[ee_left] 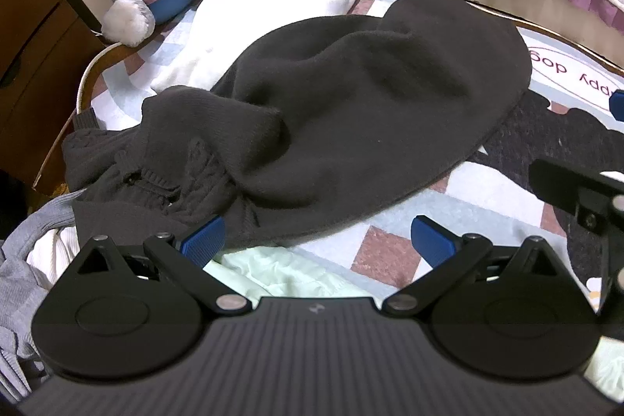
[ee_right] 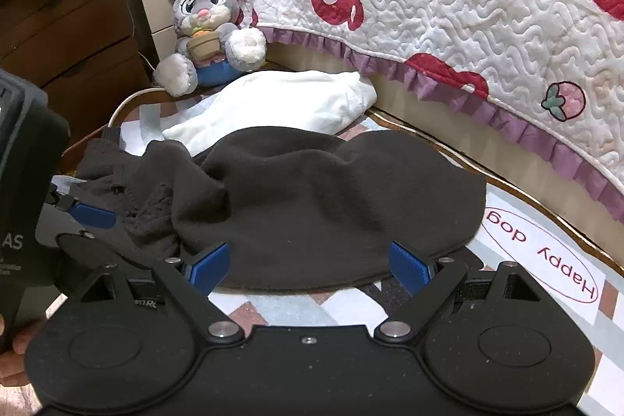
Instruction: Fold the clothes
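From where I stand the folding looks barely begun: the dark sweater (ee_left: 351,104) lies rumpled mid-mat (ee_right: 546,260), sleeve bunched at nine o'clock, while the left gripper (ee_left: 318,244) and right gripper (ee_right: 308,266) both hover spread and empty at its six o'clock hem, a plush rabbit (ee_right: 206,38) and quilted bed (ee_right: 448,6) beyond at twelve.

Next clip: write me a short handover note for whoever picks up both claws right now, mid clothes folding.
Left claw: open, empty, by the dark sweater's near-left edge.
Right claw: open, empty, at the sweater's near hem.
Sweater lies rumpled on the patterned mat, its knit end bunched at left. A white garment lies behind it, and more clothes are piled at near left.
Done: no tidy fold visible.
Left: flatten and fold the sweater, then the rest.
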The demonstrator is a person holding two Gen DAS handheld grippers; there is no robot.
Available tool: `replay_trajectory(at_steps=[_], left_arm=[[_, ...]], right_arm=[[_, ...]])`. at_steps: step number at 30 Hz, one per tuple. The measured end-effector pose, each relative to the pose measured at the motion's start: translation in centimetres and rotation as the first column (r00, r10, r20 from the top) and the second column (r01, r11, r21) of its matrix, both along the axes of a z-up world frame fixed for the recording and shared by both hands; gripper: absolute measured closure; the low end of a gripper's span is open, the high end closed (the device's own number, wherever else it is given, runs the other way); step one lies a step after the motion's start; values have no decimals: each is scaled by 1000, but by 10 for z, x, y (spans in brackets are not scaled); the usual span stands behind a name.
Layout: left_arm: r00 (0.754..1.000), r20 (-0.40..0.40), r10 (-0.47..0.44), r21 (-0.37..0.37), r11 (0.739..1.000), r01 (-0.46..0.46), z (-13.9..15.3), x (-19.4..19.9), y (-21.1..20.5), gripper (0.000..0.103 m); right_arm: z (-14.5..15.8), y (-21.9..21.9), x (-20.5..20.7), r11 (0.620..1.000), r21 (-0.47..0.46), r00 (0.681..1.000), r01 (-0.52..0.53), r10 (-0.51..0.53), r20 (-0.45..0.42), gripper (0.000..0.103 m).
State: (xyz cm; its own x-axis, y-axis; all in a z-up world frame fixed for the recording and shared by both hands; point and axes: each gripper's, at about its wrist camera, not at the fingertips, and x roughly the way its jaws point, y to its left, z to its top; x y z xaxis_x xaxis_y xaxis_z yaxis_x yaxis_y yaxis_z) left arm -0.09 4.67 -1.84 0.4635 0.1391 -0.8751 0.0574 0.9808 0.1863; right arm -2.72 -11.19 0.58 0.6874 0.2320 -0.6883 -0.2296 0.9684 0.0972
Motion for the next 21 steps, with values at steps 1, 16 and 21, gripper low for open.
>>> replay_trajectory(at_steps=[1,16,21], left_arm=[[1000,0,0,-2,1000,0,0,0,1,0],[998,29,-54,-15,998,55,-58,16,38,18],[994,-86,-61,-164,985,46,-81,60,64,65]], right_arm=[[0,1,0,1000,-3,1000,0,0,-1,12],[-47,-15,40,979,199,999,48,-45,-17,33],[-81,-39,75,943,281,979,180,-145,-142,100]])
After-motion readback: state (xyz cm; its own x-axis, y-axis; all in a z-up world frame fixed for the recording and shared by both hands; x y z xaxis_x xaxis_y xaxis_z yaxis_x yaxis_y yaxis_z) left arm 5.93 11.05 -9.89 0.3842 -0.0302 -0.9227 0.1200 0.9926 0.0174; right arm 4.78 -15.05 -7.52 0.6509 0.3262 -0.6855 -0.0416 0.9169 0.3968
